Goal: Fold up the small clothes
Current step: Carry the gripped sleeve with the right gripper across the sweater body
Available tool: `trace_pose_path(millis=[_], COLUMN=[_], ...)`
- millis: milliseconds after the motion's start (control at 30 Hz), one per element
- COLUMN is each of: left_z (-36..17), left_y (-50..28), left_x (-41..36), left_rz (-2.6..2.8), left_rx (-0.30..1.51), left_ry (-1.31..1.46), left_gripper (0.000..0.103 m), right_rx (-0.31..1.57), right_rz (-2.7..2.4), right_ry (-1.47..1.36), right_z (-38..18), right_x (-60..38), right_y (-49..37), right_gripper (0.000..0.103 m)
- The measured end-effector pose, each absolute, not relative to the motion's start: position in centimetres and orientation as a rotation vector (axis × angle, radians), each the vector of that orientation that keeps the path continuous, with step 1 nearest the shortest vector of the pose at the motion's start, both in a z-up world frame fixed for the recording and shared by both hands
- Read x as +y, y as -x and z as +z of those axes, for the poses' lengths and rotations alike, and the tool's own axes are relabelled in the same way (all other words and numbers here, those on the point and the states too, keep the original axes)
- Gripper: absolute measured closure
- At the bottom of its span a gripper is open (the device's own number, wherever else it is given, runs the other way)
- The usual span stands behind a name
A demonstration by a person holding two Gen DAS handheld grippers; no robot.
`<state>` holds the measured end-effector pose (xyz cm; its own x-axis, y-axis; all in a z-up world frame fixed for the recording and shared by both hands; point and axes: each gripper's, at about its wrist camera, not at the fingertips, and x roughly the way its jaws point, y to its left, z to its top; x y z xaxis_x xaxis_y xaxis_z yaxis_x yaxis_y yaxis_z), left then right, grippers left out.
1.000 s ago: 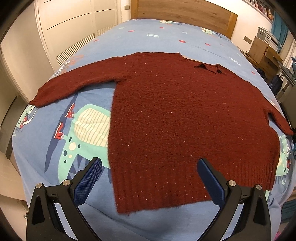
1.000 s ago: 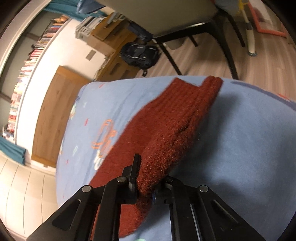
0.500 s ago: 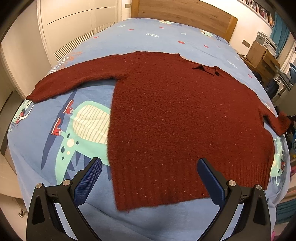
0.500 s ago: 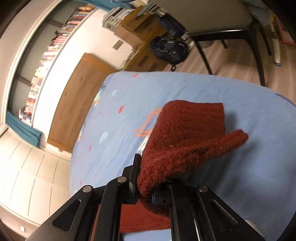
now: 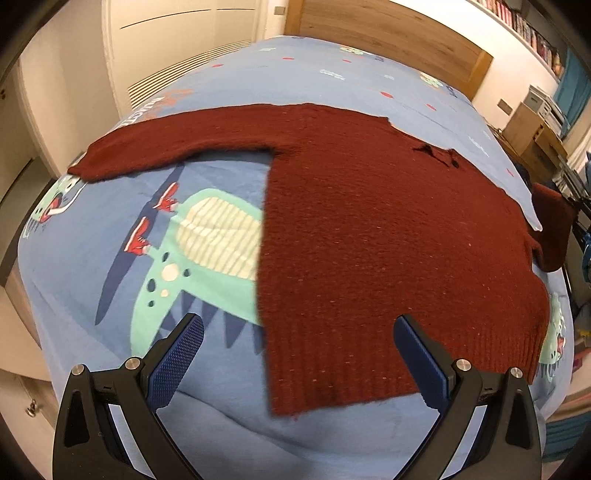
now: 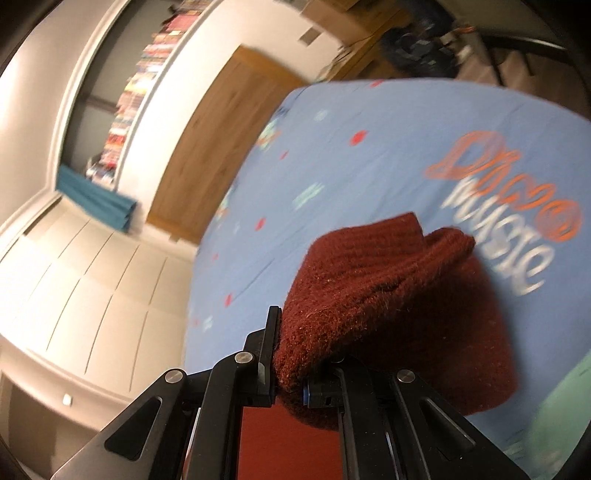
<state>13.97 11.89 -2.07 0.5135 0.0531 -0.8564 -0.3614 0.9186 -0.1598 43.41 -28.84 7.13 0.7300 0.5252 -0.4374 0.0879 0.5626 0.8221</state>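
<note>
Left wrist view: a nubbly maroon knit sweater [image 5: 369, 236] lies flat on the bed [image 5: 207, 398], ribbed hem nearest the wide-open, empty left claw [image 5: 295, 354]. Right claw [image 6: 291, 373] pinches the ribbed cuff [image 6: 384, 280], lifted off the bed.

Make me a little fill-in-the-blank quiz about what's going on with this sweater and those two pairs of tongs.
1. The dark red sweater lies spread on a ____ bedsheet with a dinosaur print.
2. The right tongs are shut on the sweater's ____.
3. The left tongs hang above the sweater's hem with jaws ____.
4. The headboard behind the bed is made of ____.

Missing words: blue; sleeve; open; wood
</note>
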Motion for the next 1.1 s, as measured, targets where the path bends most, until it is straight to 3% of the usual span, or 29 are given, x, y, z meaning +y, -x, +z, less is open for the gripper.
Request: trace_pose_path(millis=[600,1100], left_z=[-2.8,-3.8], left_y=[-10.1,-8.9], left_x=[17.9,19.5], left_rz=[0.357,0.383], left_rx=[0.978,0.991], left_ry=[0.436,0.469], left_gripper=[0.002,0.002], right_rx=[0.821,0.953], right_rz=[0.652,0.741], right_ry=[-0.832,-0.593], right_z=[11.4,7.2], right_x=[-5.8,6.2], right_y=[-44.8,-41.9], right_gripper=[0.095,0.094])
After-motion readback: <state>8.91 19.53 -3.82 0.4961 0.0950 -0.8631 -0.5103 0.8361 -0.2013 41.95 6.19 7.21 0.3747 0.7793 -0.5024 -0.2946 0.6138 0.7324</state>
